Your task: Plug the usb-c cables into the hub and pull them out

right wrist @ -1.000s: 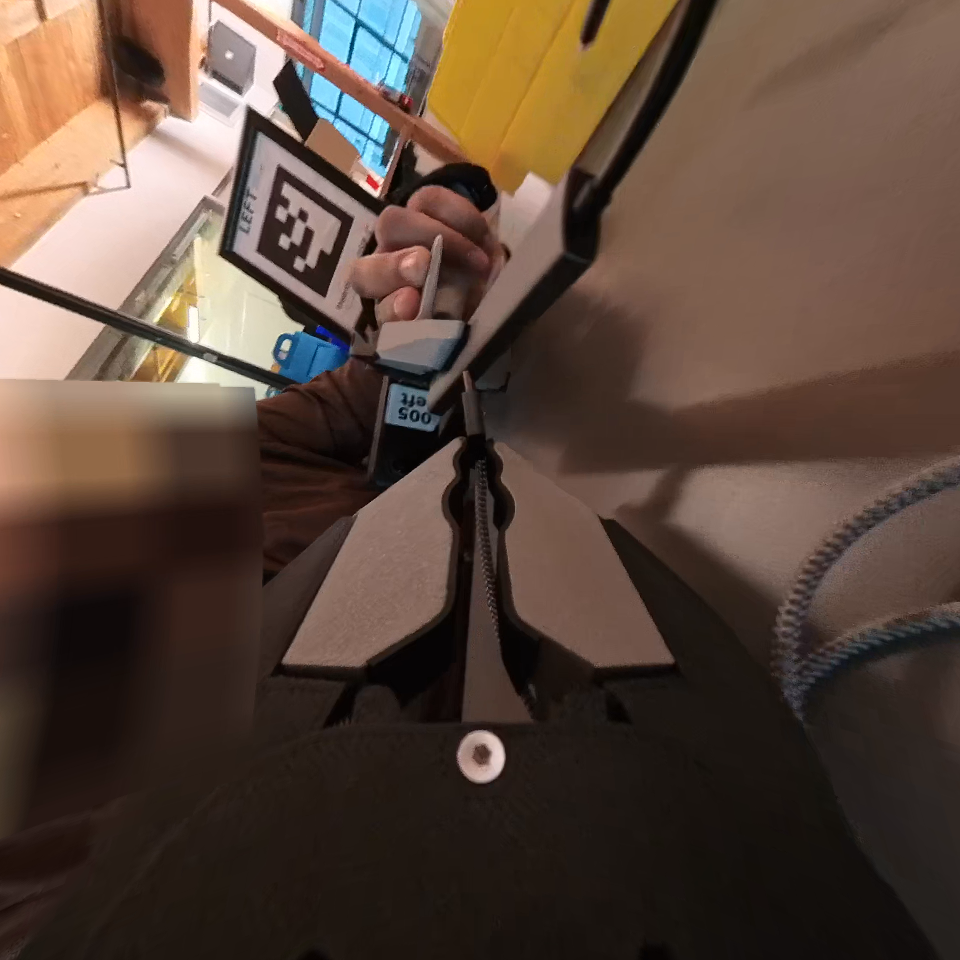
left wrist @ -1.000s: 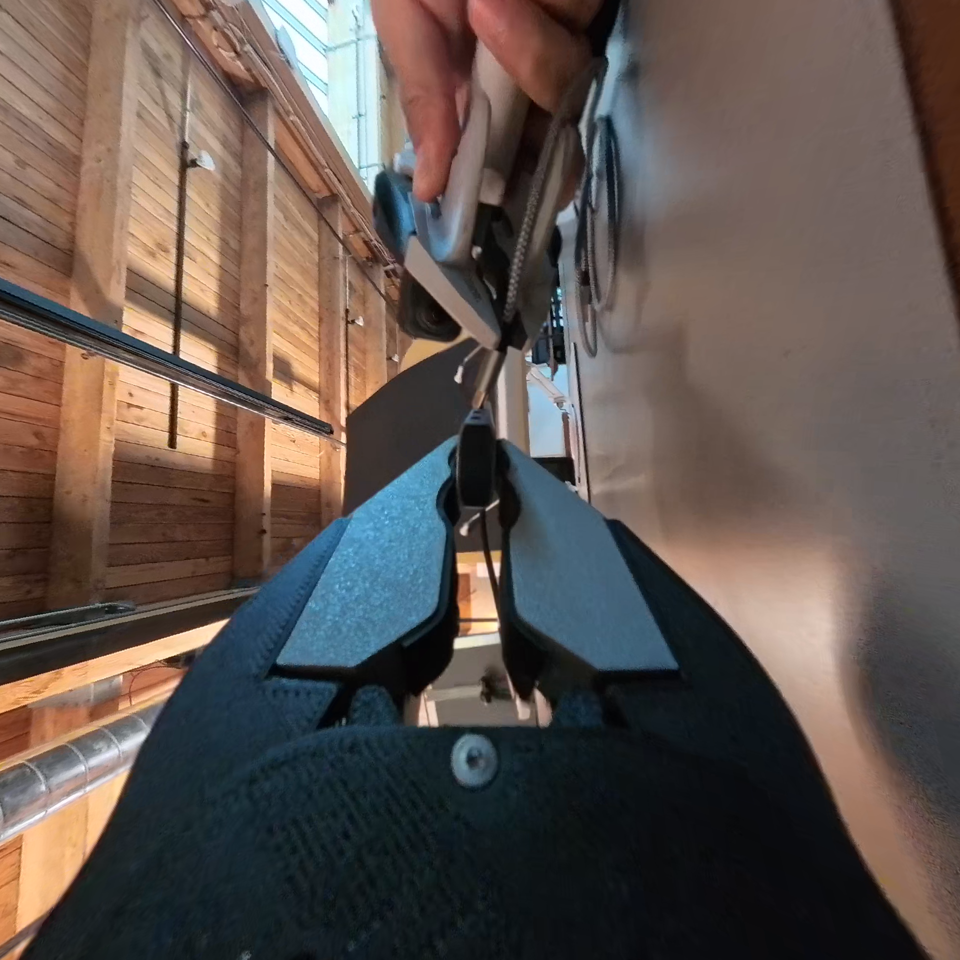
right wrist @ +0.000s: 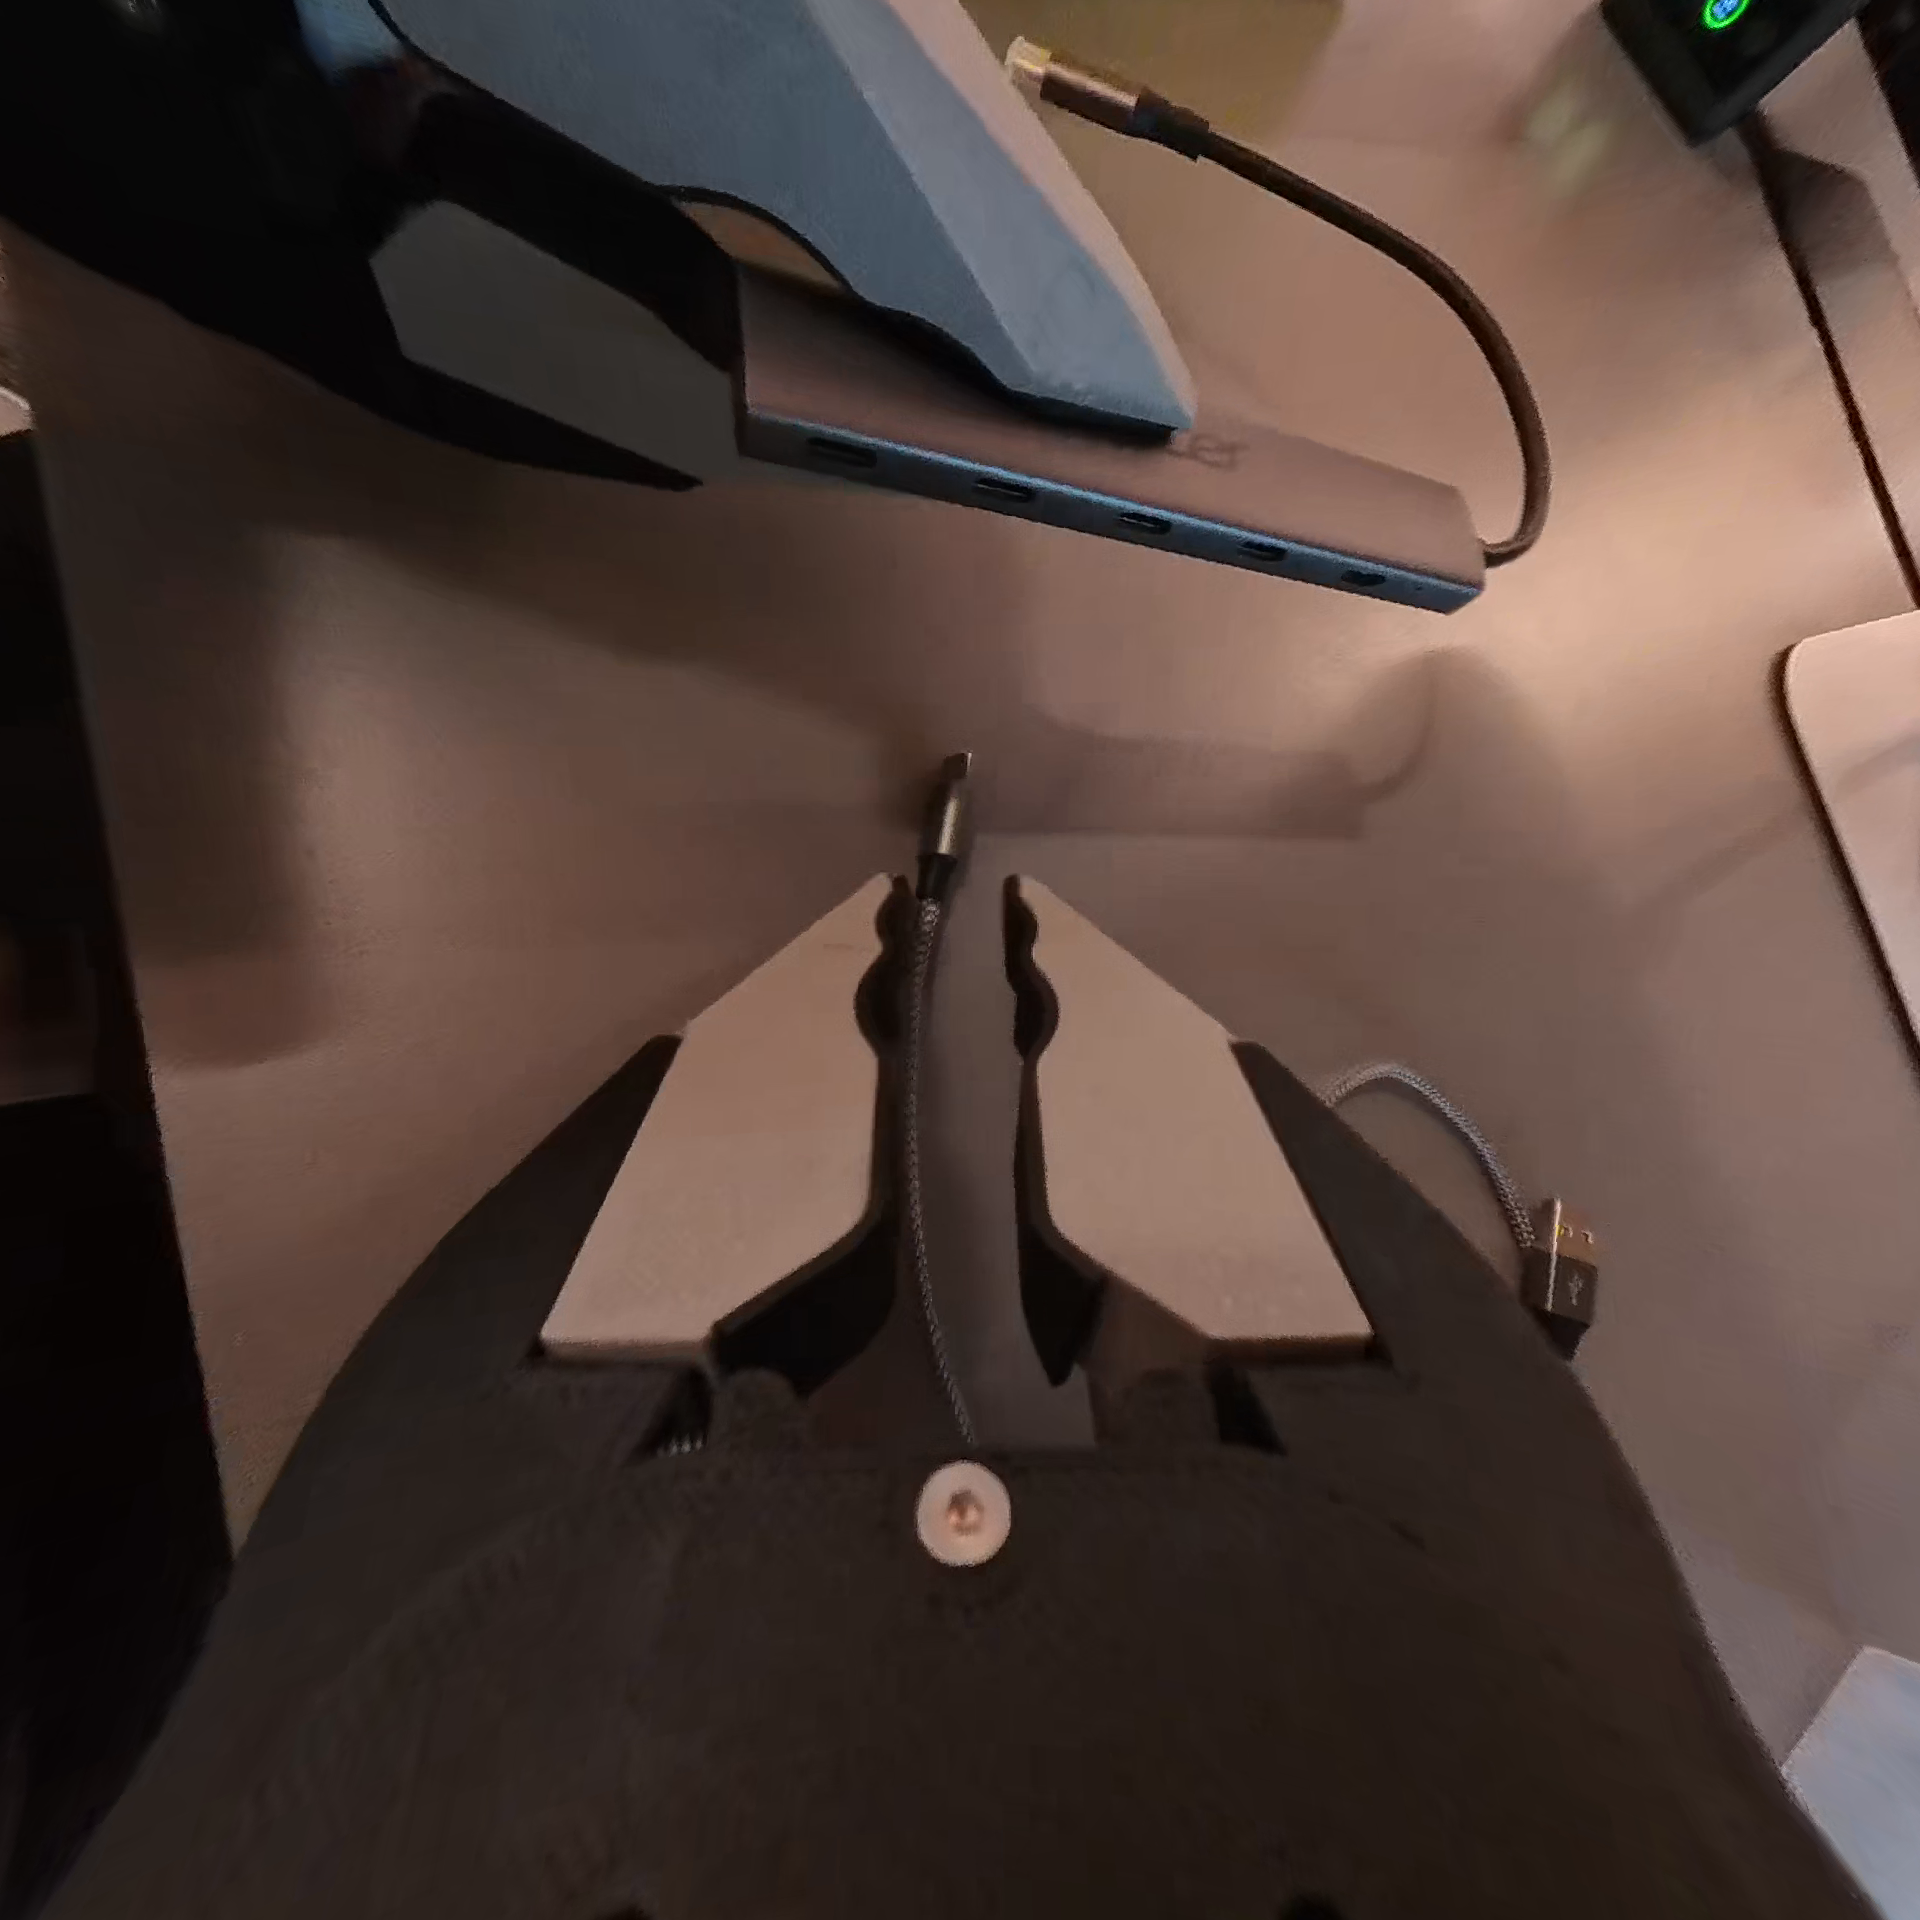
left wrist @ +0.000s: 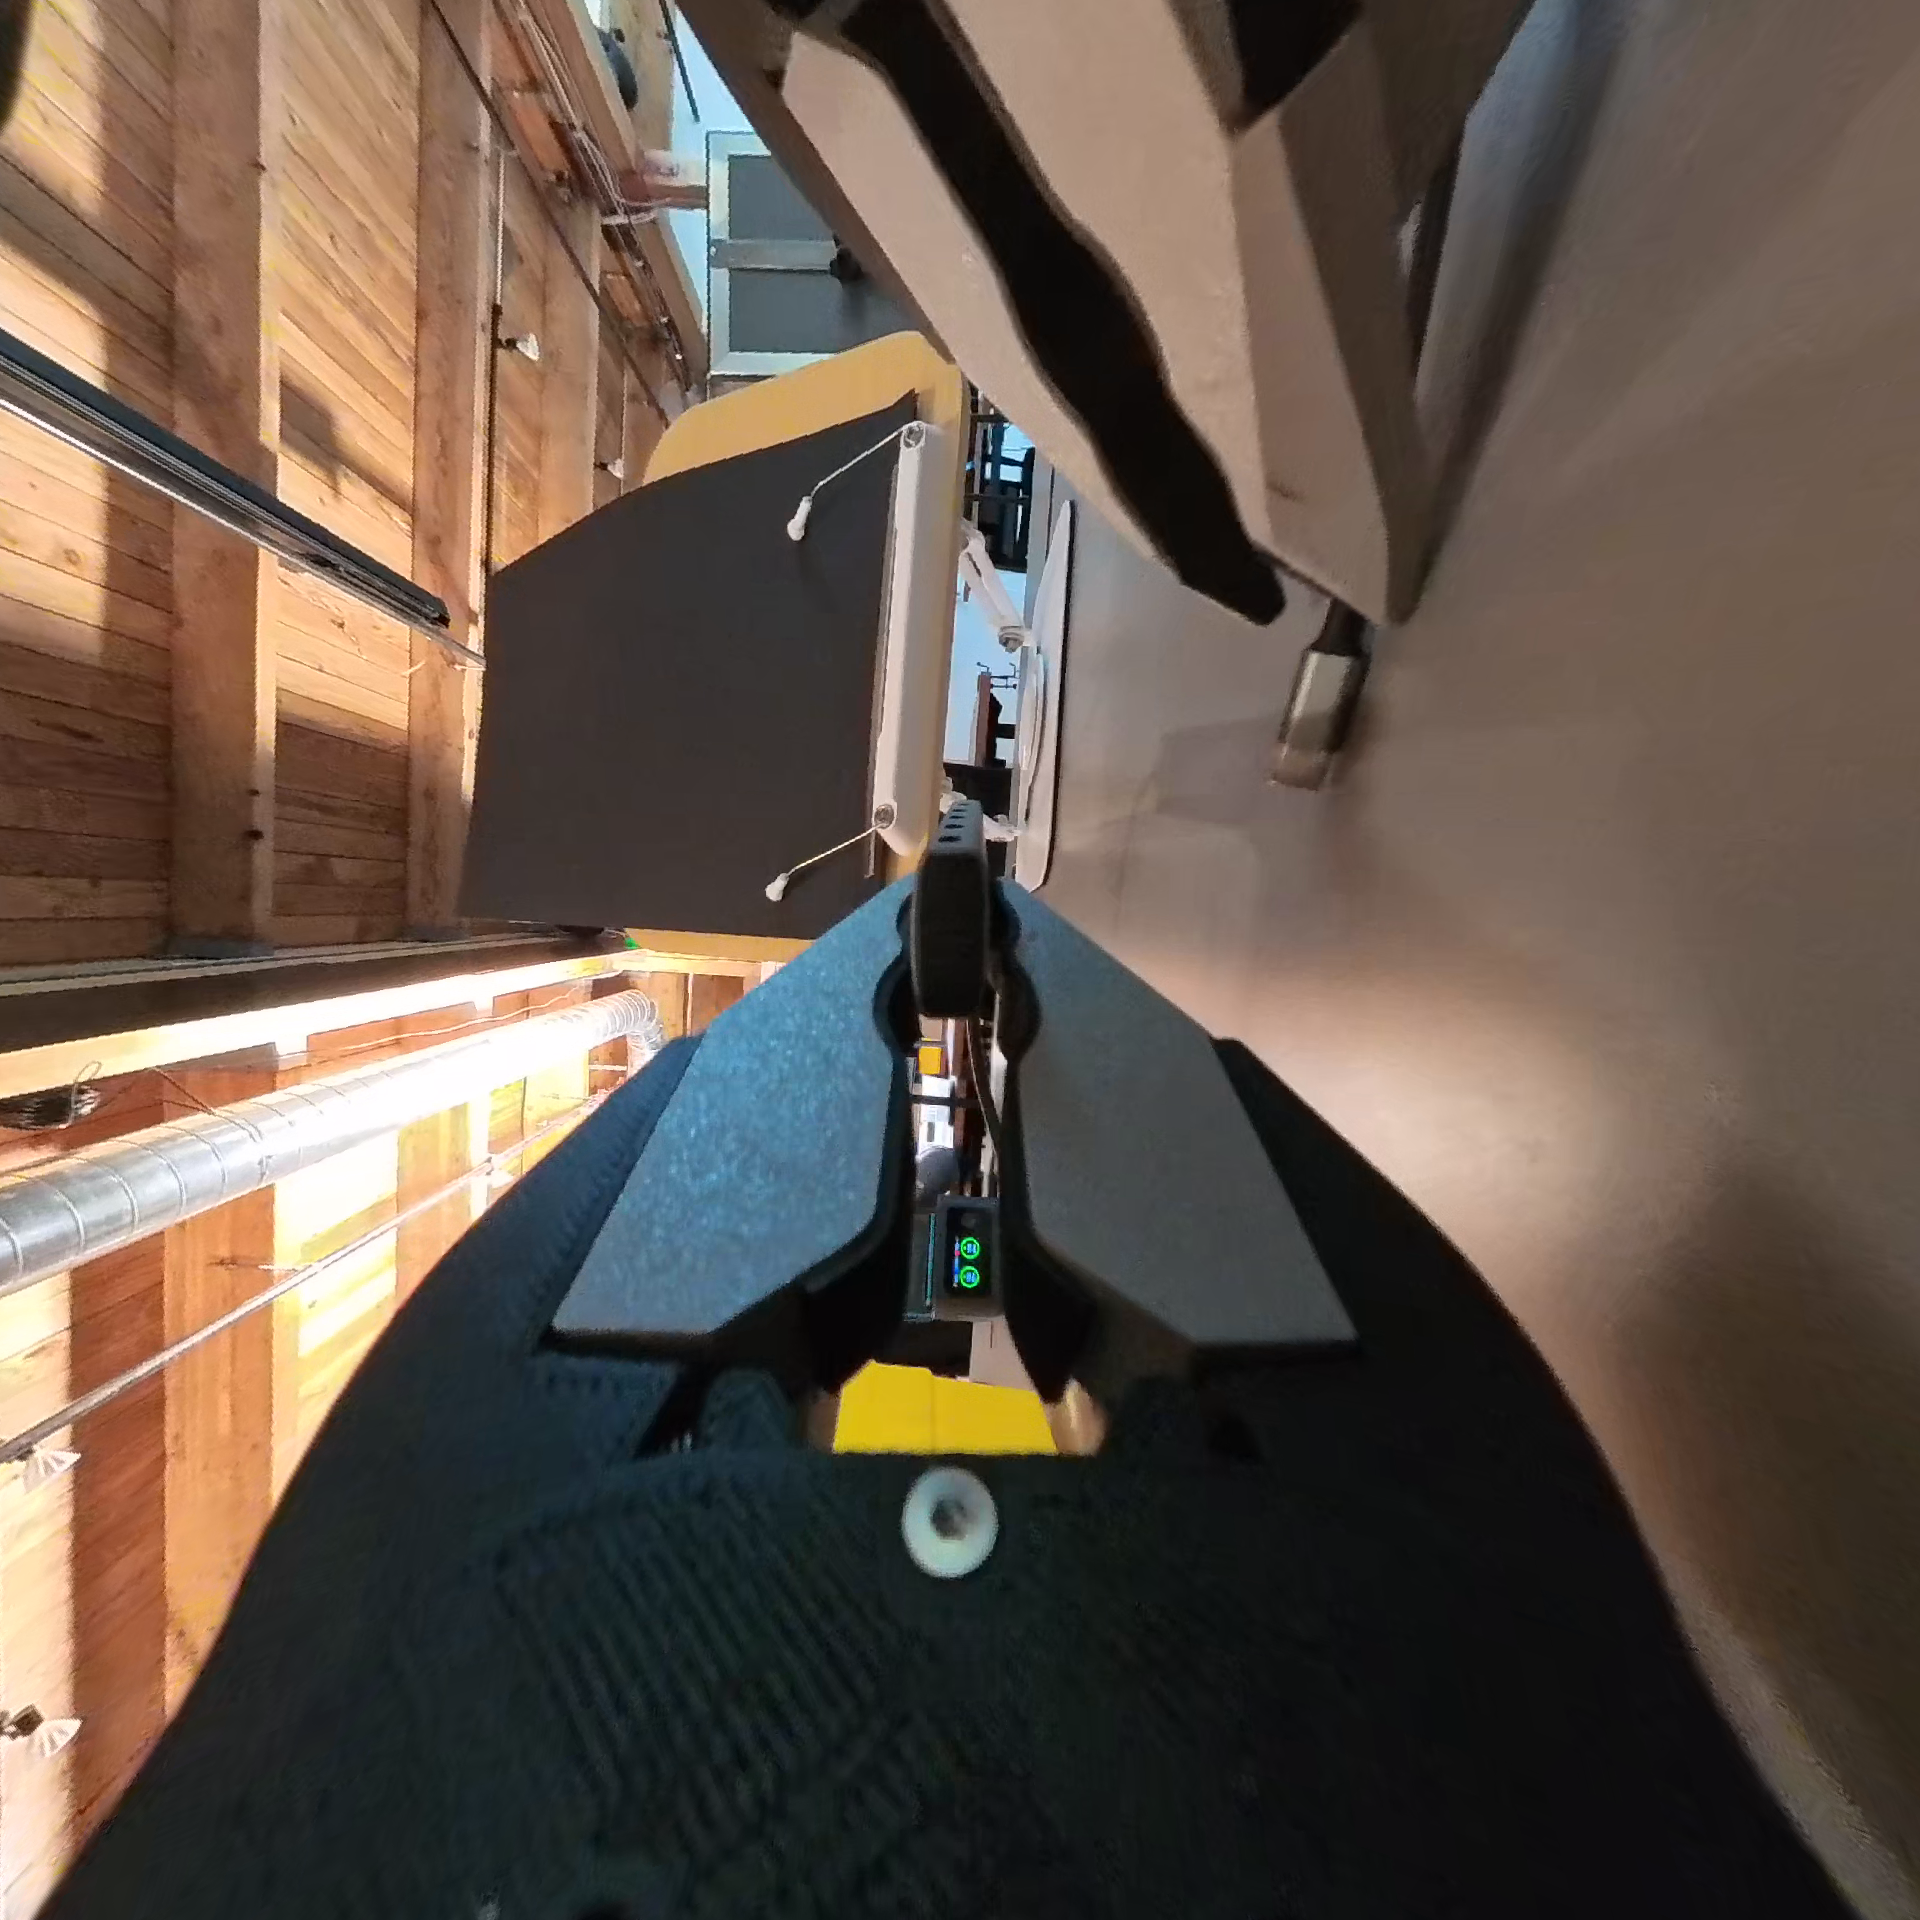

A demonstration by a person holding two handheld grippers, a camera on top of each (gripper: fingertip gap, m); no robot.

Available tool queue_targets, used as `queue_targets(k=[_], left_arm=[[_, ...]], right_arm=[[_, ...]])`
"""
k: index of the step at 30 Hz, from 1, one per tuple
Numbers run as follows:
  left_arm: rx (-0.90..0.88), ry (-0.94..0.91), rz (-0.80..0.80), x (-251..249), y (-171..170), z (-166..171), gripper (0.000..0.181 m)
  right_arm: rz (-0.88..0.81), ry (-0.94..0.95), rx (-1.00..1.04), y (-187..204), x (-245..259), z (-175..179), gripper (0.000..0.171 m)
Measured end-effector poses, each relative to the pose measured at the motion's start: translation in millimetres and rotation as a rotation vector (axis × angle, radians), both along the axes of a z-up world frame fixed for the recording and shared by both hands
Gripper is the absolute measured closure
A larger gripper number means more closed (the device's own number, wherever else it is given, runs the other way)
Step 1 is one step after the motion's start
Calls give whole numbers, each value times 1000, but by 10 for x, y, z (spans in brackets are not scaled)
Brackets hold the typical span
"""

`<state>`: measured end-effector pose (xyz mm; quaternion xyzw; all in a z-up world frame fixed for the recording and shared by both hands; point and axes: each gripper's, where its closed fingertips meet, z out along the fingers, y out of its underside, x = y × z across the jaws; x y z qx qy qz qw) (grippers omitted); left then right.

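Ahead of my right tongs (right wrist: 951, 883), the grey hub (right wrist: 1101, 488) lies on the tabletop (right wrist: 520, 727). These tongs stand apart, a braided cable (right wrist: 920, 1091) running between them. My left tongs (left wrist: 951, 914) clamp a black plug (left wrist: 948, 925).

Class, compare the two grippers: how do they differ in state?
The left gripper is shut on the hub; the right gripper is open. The hub fills the left gripper's tips; the braided cable lies loose beside one right-gripper finger. Both are dark, two-fingered.
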<state>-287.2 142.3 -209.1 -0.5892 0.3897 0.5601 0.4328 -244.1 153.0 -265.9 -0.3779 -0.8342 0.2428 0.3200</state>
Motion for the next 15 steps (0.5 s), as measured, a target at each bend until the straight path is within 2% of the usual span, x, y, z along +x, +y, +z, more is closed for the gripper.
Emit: queue_targets(k=[2, 5, 8, 11, 15], left_arm=[[-3, -2, -2, 4, 1, -5, 174], [-4, 0, -3, 7, 1, -6, 174], [13, 16, -3, 9, -9, 29, 174], [16, 71, -1, 33, -9, 33, 174], [6, 123, -19, 96, 6, 7, 174]], right_arm=[[5, 5, 20, 7, -13, -23, 167], [2, 32, 65, 38, -42, -26, 168], [-53, 4, -17, 100, -58, -6, 168], [-46, -36, -270, 57, -14, 136, 169], [45, -152, -681, -78, 130, 367, 169]])
